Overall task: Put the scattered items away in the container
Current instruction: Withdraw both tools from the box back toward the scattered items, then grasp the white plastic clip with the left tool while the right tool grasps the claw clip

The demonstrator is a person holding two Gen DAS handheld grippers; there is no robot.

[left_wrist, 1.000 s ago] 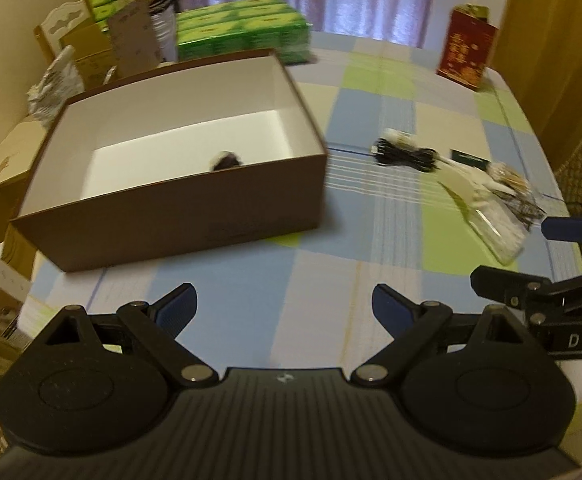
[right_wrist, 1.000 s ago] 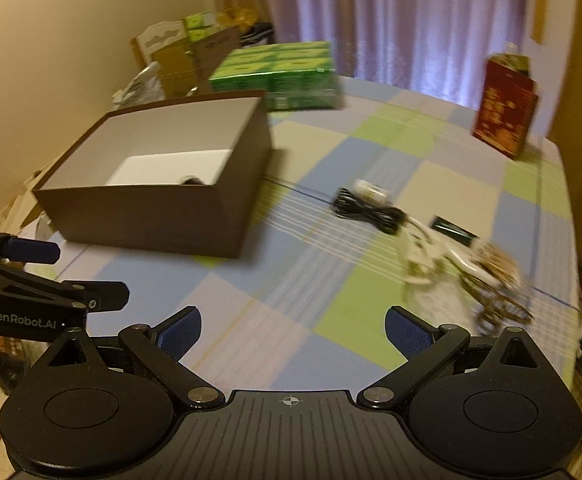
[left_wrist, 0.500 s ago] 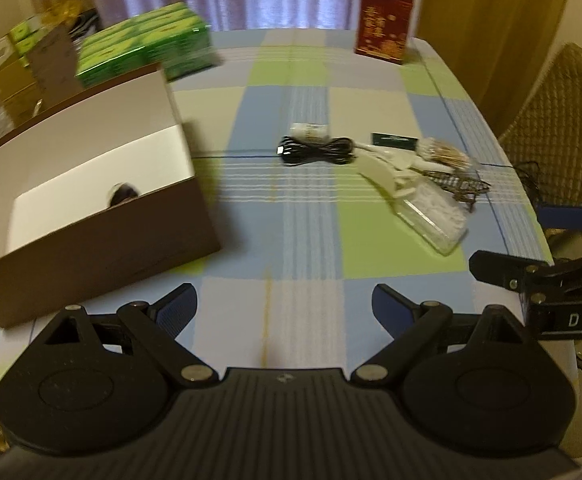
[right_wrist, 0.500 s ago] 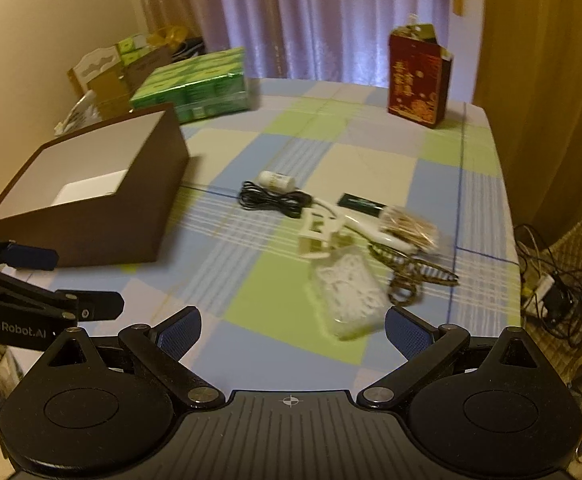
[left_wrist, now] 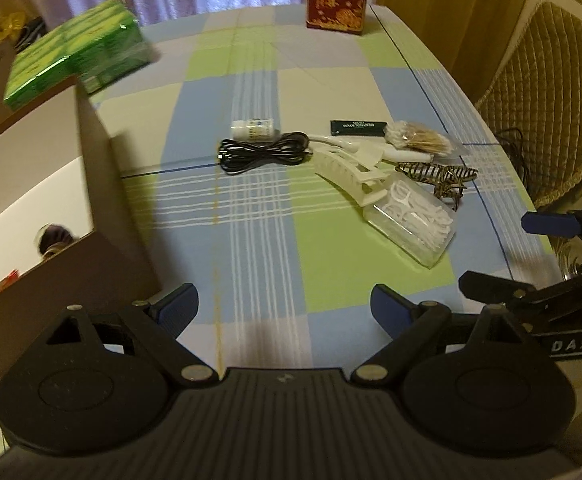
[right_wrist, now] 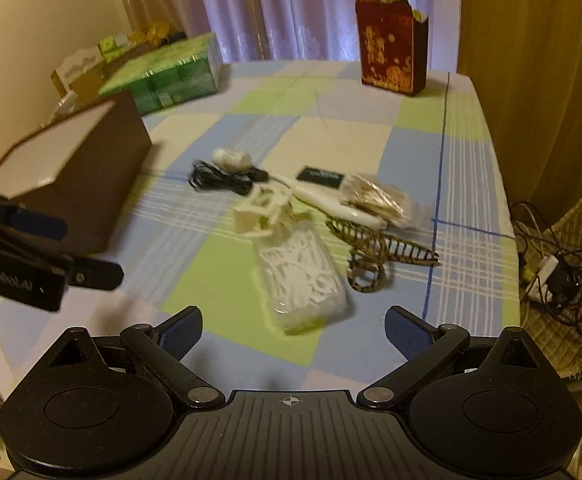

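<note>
Looking down the left wrist camera first: the left gripper hangs over the checked blue, green and white tablecloth with its blue-padded fingers spread wide and nothing between them. Open brown cardboard box with a white inside sits at about 9 o'clock, with one small dark thing on its floor; can't tell what it is. The scattered stuff is bunched at about 1 o'clock: a coiled black cable touching a small white bottle, a cream plastic hair claw, a clear bag of white floss picks, a striped brown hair claw, a bag of cotton swabs and a flat dark green packet. The right gripper pokes in at 3 o'clock.

Right wrist view, a bit blurry: its own fingers are wide apart too, gripping nothing, with the floss bag dead ahead at 12 o'clock and just beyond the tips. Box at 10 o'clock, well apart from the pile. Red and gold gift bag stands upright at the far edge, green packs at 11.
</note>
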